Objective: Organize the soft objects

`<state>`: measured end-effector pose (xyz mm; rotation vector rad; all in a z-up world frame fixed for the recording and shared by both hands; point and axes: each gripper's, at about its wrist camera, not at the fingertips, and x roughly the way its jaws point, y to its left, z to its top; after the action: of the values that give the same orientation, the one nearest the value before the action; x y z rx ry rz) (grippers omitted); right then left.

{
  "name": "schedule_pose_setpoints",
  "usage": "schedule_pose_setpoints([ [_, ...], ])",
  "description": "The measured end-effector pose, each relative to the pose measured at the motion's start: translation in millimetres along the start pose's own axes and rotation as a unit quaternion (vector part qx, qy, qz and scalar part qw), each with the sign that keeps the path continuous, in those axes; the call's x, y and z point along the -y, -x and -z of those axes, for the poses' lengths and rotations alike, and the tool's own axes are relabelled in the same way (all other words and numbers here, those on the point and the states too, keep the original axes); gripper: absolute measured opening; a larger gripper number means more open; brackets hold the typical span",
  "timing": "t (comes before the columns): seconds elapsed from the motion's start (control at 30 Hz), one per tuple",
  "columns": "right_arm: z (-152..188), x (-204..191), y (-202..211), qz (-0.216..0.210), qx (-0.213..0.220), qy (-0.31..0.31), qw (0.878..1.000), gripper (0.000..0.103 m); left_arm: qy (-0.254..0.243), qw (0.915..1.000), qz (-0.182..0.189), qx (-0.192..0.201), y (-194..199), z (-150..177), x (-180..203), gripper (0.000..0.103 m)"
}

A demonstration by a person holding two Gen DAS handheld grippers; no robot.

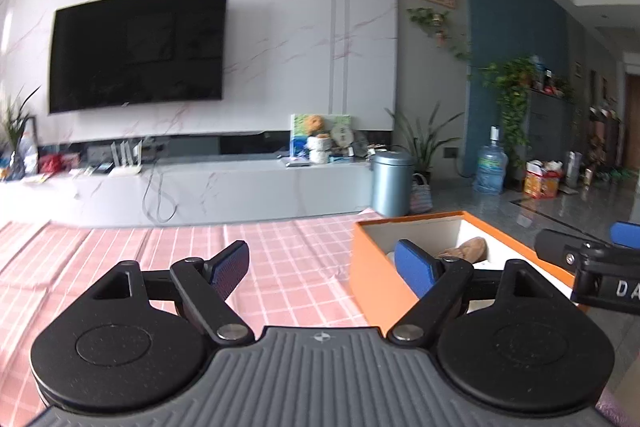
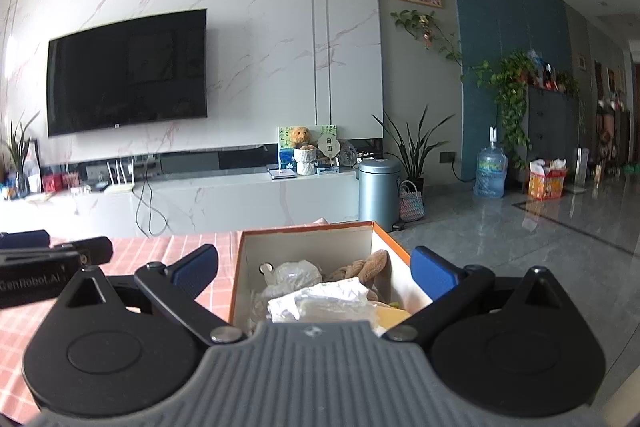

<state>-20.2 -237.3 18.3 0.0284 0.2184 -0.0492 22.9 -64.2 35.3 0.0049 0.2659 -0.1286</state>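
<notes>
Closest in: both sets of tongs spread wide, nothing between them. Left gripper (image 1: 322, 267) hangs over the pink checked tablecloth (image 1: 280, 259), with one blue pad (image 1: 412, 267) overlapping the near corner of the orange box (image 1: 372, 279). Right gripper (image 2: 316, 267) sits right behind the box, one pad either side of the open top, not touching any of the contents.

Next out, the soft stuff: all piled inside the box as far as can be seen. Brown plush toy (image 2: 364, 267) slumped against the far right wall, crinkly clear plastic bag (image 2: 292, 275) to its left, white crumpled wrap (image 2: 324, 297) nearer the camera, something yellowish (image 2: 394, 315) poking out lower right. Can't tell what's underneath. No loose soft item visible on the cloth in either view, so probably near the end of the job, or about to tidy inside the box.

For doing it well, just a guess: come in from above, not from the side, since the cardboard walls sit close to the pads. Pinch the plush by a limb, not the plastic, which would likely slip and drag everything else. Worth keeping the left gripper on the box corner to steady it.

Far back: TV unit (image 2: 240, 195), wall TV (image 2: 128, 71), blue bin (image 2: 378, 187), water jug (image 2: 491, 171). None of it in play.
</notes>
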Motion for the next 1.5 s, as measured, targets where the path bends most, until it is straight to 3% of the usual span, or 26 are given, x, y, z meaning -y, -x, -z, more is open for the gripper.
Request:
schedule_pose_setpoints([
  [0.17,9,1,-1,-0.004,-0.021,0.007,1.000,0.100,0.030,0.9993,-0.017,-0.013,5,13,-12,0.103],
  [0.67,33,-3,-9,0.006,-0.058,0.003,0.998,0.100,0.042,0.9962,-0.027,-0.072,2,40,-21,0.103],
  [1.5,37,0,-14,0.001,-0.081,0.001,0.997,0.100,0.040,0.9951,-0.034,-0.084,2,40,-20,0.103],
])
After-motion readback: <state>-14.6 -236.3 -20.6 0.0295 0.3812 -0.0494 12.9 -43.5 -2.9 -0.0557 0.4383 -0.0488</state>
